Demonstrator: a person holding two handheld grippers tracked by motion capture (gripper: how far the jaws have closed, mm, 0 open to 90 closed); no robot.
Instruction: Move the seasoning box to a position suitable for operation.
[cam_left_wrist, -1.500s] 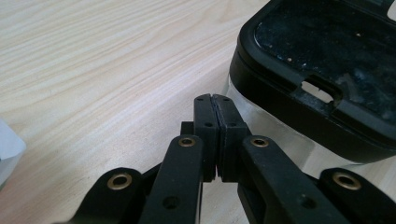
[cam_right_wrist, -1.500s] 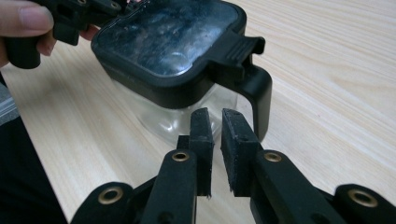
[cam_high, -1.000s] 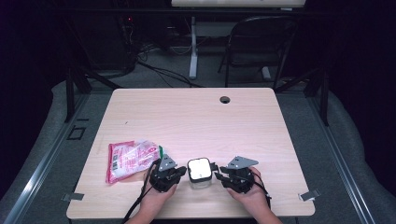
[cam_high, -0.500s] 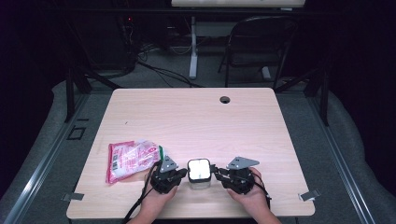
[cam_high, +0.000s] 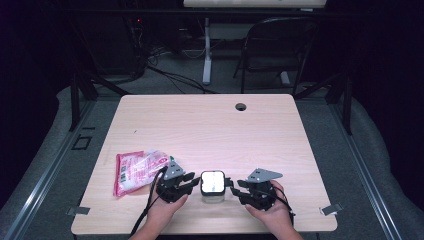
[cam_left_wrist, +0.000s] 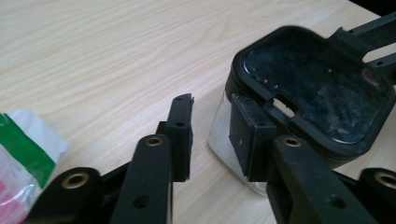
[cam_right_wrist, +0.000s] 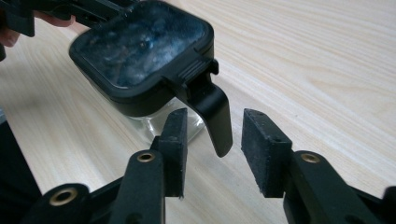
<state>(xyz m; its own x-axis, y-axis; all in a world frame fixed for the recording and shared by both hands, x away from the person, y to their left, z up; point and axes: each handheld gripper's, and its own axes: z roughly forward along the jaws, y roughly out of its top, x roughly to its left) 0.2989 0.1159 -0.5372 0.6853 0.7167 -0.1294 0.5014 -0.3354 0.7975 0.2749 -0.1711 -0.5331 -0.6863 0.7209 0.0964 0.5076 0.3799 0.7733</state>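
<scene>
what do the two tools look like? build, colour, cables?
Both tools, left tool and right tool, are black with jointed link arms, brass-ringed pivots and flat rectangular black pads. Each has a grey three-cornered plate on top. A black cable trails from the left one. No sleeves in sight.

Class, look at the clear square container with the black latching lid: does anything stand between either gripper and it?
Nothing visible does. The left gripper and right gripper sit open beside the clear container, the right's jaws astride its black latch.
</scene>
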